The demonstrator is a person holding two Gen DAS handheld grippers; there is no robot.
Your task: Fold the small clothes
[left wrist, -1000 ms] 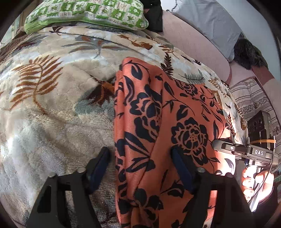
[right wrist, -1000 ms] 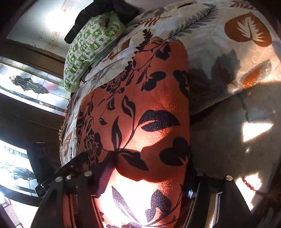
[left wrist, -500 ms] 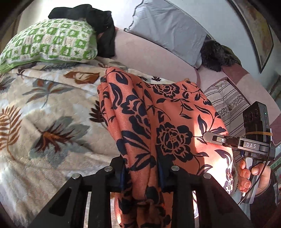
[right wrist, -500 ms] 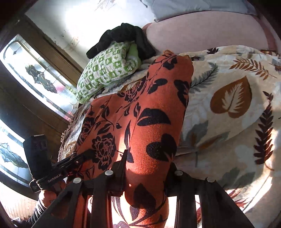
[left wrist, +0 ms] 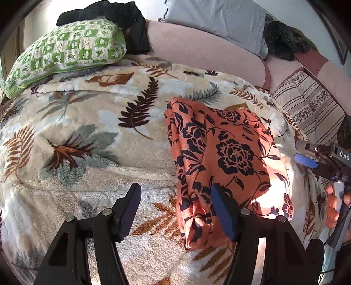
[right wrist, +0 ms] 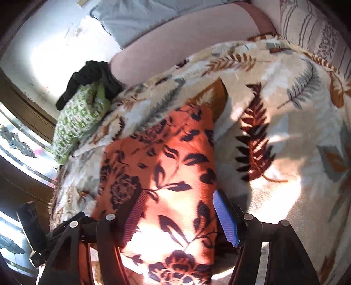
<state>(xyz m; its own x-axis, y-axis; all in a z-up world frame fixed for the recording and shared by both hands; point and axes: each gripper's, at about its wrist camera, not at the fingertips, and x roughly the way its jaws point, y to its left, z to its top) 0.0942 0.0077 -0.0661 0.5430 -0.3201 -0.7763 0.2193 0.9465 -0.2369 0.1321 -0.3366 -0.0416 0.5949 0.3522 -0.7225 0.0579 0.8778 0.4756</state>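
Your orange cloth (left wrist: 221,157) with its dark flower print lies folded on the leaf-patterned blanket (left wrist: 92,136), toward its right side in the left view, with one bunched edge running down its left. Your left gripper (left wrist: 175,210) hangs over the near end of it: its jaws are opening and stand wide, the right pad above the cloth's lower corner, the left pad over bare blanket, neither pressing on the fabric. Your right gripper (right wrist: 182,217) is opening too; the cloth's near end (right wrist: 162,197) lies between its two pads, which stand clear of it as far as the blurred view shows. In the left view your right hand (left wrist: 335,203) holds that gripper just off the cloth's right edge. Beyond the blanket sit a green checked pillow (left wrist: 65,50), a black garment (left wrist: 114,15) on it, and a grey pillow (left wrist: 217,19).
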